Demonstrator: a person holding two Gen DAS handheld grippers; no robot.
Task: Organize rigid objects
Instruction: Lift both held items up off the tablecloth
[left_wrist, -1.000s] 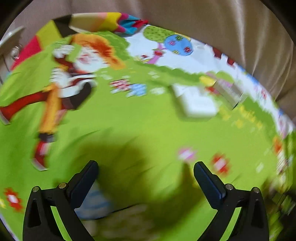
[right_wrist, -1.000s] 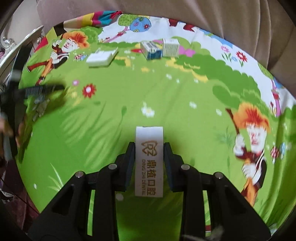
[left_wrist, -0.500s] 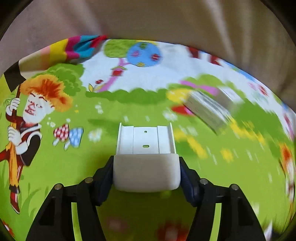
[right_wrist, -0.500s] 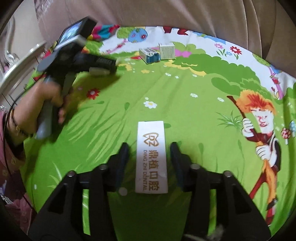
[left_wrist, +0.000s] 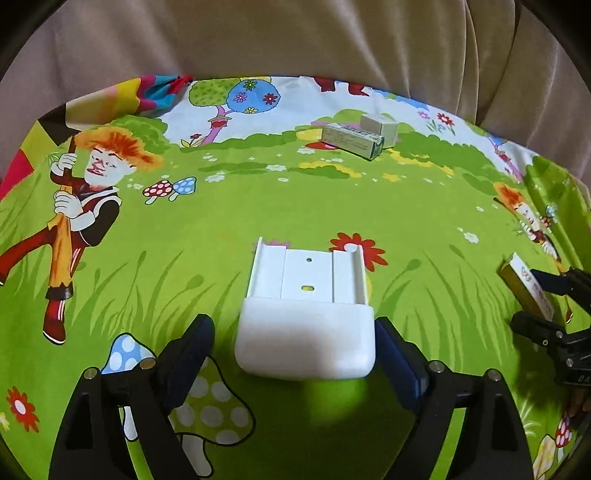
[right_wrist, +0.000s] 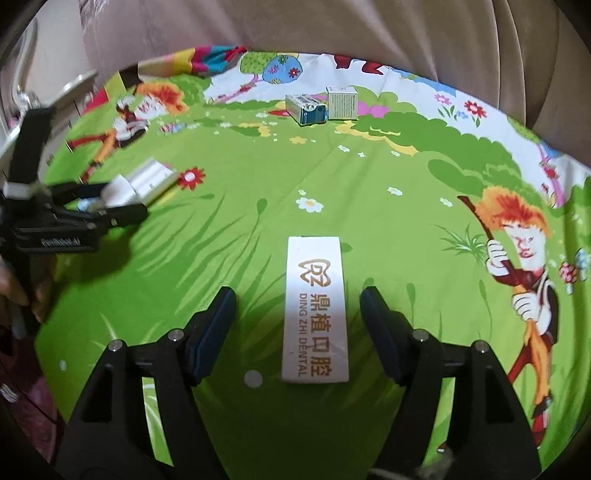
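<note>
Both the left gripper and right gripper were opening, letting the white holder and dental box, squeezed before, rest at 6 o'clock on the cloth.

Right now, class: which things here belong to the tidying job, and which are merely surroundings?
Job: white plastic holder; white dental box; two small cartons; left gripper and right gripper, both opening.
Surroundings: cartoon cloth; beige curtain.

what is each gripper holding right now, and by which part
Nothing is held. The left gripper straddles the white holder, the right gripper the dental box; both jaws are opening, pads clear.
</note>
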